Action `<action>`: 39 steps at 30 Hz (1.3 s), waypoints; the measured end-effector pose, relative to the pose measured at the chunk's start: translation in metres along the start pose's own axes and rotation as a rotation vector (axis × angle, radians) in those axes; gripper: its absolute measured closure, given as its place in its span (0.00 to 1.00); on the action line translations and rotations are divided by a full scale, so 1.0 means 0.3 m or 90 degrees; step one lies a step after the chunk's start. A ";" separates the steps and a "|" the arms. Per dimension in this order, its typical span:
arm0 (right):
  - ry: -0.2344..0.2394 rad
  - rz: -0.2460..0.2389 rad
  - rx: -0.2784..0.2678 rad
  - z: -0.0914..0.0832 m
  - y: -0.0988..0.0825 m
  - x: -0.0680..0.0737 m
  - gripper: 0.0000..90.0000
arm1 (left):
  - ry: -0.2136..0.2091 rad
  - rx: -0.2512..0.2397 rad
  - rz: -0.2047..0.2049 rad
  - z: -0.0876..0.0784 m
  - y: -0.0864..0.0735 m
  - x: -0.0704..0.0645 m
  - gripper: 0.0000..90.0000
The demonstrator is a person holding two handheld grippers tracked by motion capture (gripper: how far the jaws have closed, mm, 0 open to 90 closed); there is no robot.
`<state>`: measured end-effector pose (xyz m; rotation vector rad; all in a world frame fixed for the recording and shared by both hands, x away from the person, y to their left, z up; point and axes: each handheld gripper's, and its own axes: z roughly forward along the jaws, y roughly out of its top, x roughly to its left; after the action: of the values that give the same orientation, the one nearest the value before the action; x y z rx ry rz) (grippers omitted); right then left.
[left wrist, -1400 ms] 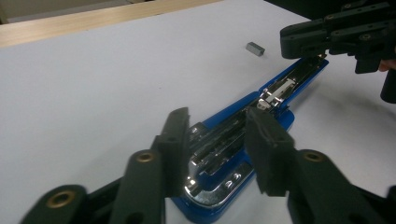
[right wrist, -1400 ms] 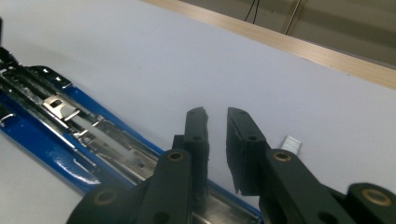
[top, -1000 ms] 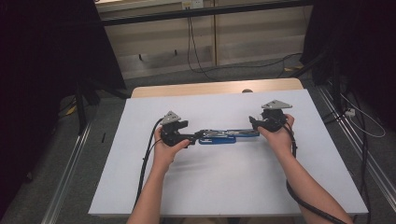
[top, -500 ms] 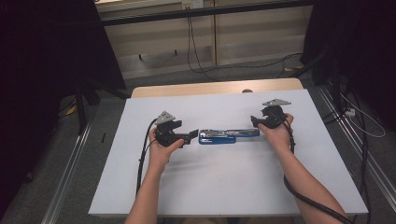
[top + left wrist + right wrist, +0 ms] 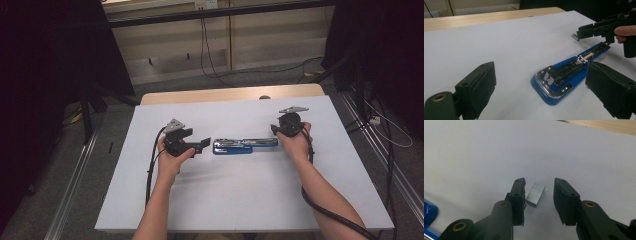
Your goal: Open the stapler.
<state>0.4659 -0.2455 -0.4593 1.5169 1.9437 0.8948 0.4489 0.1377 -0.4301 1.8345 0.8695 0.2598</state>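
Staples (image 5: 535,195), a small strip, sit between the right gripper (image 5: 539,192), whose jaws have just been narrowing without yet pinching, ready for loading the opened blue stapler (image 5: 564,77); left gripper (image 5: 544,87) waits wide beside it.

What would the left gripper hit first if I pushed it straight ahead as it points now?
Probably the blue stapler, opened flat just ahead of the left gripper, a bit toward one jaw. Depth is unclear.

Left gripper (image 5: 204,144) gapes wide; right gripper (image 5: 539,195) has just been narrowing.

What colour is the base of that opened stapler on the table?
Bright blue, with shiny chrome metal parts on top; the stapler shows best in the left gripper view.
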 end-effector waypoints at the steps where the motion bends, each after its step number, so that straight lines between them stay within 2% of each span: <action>1: 0.001 0.000 0.003 0.002 0.000 -0.001 0.72 | 0.000 0.002 0.002 -0.001 0.000 0.000 0.11; 6: 0.010 0.003 0.020 0.018 -0.010 -0.003 0.75 | 0.001 -0.002 0.001 -0.005 0.002 0.000 0.11; 8: 0.008 0.001 0.015 0.021 -0.013 -0.002 0.76 | 0.003 -0.003 0.002 -0.005 0.002 0.001 0.11; 9: 0.008 0.000 0.016 0.022 -0.012 -0.001 0.77 | 0.003 -0.002 0.002 -0.005 0.002 0.002 0.11; 11: 0.019 -0.004 0.019 0.021 -0.010 0.001 0.86 | 0.004 -0.001 0.001 -0.005 0.002 0.003 0.11; 12: 0.021 -0.005 0.021 0.022 -0.009 0.001 0.87 | 0.004 -0.001 0.001 -0.006 0.002 0.004 0.11; 15: 0.026 0.001 0.024 0.023 -0.006 -0.002 0.88 | 0.006 -0.003 0.000 -0.010 0.003 0.004 0.11; 24: 0.046 -0.011 0.029 0.020 -0.003 -0.019 0.88 | 0.008 -0.002 0.003 -0.018 0.005 0.009 0.11; 30: 0.076 -0.023 0.022 -0.002 0.002 -0.022 0.88 | 0.005 -0.004 0.001 -0.028 0.007 0.014 0.11; 39: 0.119 -0.050 0.006 -0.045 0.021 0.001 0.88 | 0.007 0.005 0.005 -0.044 0.005 0.014 0.10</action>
<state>0.4599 -0.2467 -0.4457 1.3951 2.1263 1.0253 0.4454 0.1496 -0.4239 1.8466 0.8724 0.2728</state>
